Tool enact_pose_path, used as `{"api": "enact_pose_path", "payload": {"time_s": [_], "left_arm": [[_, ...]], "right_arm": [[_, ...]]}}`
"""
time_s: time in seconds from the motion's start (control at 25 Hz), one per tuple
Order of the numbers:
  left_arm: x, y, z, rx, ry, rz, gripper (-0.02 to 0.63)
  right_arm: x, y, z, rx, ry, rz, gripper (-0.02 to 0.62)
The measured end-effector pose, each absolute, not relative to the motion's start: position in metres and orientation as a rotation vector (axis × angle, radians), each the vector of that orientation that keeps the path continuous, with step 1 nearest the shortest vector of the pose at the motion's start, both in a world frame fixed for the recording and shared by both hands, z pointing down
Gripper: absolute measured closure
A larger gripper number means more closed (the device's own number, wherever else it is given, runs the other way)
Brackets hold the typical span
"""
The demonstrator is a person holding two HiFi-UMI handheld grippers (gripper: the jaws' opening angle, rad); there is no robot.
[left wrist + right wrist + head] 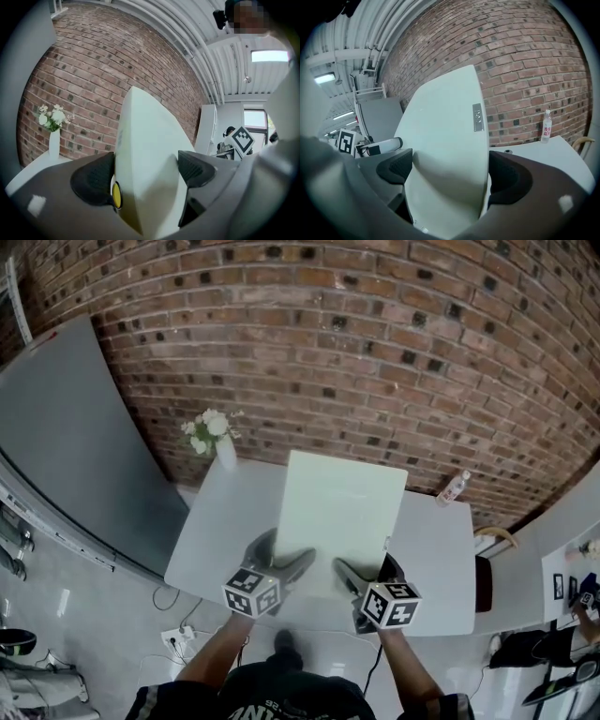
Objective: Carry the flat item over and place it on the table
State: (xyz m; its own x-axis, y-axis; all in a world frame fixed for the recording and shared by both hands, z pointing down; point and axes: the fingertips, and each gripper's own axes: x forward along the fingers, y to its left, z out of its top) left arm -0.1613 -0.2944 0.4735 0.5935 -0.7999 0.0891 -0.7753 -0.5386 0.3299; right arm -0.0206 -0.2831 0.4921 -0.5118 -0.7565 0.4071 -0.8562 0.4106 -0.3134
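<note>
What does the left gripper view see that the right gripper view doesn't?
Only the left gripper view shows the vase of white flowers. Only the right gripper view shows the clear bottle and a small grey label. Both show the pale flat panel clamped between the jaws, the white table and the brick wall.

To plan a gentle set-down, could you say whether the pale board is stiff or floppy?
Likely stiff: the pale board juts flat from the left hand-held gripper and right hand-held gripper at its near edge. Smooth faces might slip.
</note>
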Motion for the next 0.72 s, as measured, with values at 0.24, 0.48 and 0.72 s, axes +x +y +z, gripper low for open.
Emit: {"api": "enact_pose_path", "payload": {"time_s": [0.24,0.48,0.72], "left_arm": [[-0.165,-0.324,0.481,2.513,-1.228,-0.084,0.176],[-0.150,-0.332,0.501,2.478,-1.184,-0.058,0.176],[-0.131,-0.342,0.506,2.477,-1.176,-0.052,0.178]], "right_arm": [[-0.024,-0.307,0.502,1.490,-2.447,0.746,0.092],[-0.009,-0.311,0.519,1.515,-2.403,0.784,0.092],[0.011,-0.320,0.523,1.533,-2.402,0.787,0.092]]}}
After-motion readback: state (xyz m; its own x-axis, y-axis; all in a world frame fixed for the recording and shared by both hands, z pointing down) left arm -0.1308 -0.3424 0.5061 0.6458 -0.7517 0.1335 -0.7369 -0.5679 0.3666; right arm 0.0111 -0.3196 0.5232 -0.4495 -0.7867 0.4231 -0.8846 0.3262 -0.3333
